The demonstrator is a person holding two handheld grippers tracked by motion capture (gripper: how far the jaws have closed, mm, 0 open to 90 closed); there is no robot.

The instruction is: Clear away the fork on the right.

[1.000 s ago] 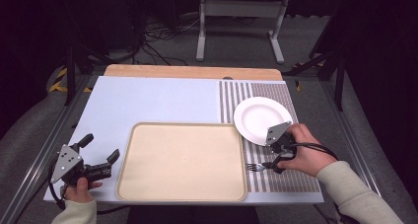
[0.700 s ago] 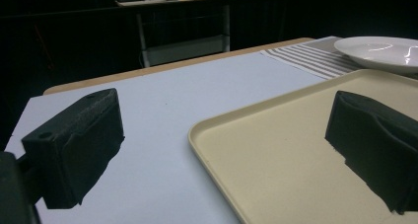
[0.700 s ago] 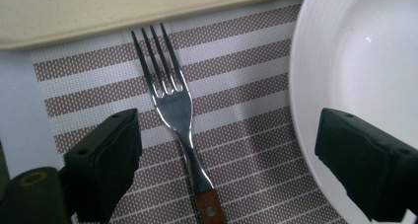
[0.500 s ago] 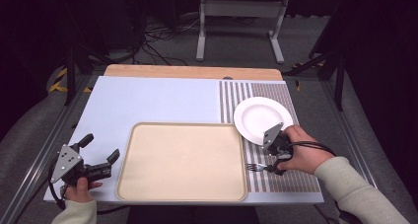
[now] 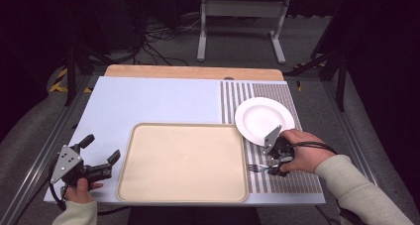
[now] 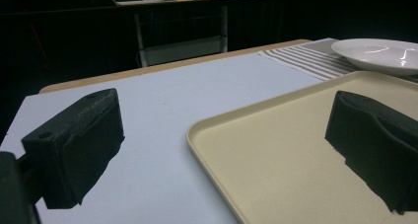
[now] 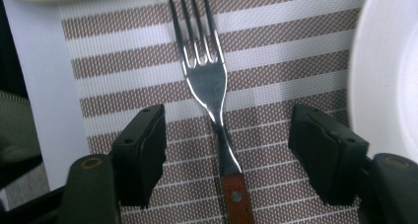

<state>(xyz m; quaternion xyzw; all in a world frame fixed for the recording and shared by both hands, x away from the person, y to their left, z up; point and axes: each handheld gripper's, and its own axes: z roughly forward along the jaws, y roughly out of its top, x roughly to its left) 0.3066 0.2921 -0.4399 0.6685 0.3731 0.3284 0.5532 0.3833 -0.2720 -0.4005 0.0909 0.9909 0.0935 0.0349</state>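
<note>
A metal fork [image 7: 207, 81] with a wooden handle lies on the striped placemat [image 7: 123, 61], tines toward the tray. In the high view the fork [image 5: 257, 168] rests between the beige tray [image 5: 183, 126] and the person's right hand. My right gripper [image 7: 226, 120] straddles the fork's neck; its jaws have just been closing, and both pads still stand clear of the metal. My left gripper [image 5: 102, 147] is held open near the table's front left corner, one jaw over the tray's edge [image 6: 276, 155], with nothing between its jaws.
A white plate [image 5: 262, 118] sits on the placemat [image 5: 247, 93] just behind the right hand, and its rim [image 7: 389, 61] lies close beside the right jaw. The pale blue table surface [image 5: 148, 98] stretches behind the tray. Metal rails run along both table sides.
My right gripper has shifted slightly left and down over the fork's handle. The left gripper has stayed where it was.
</note>
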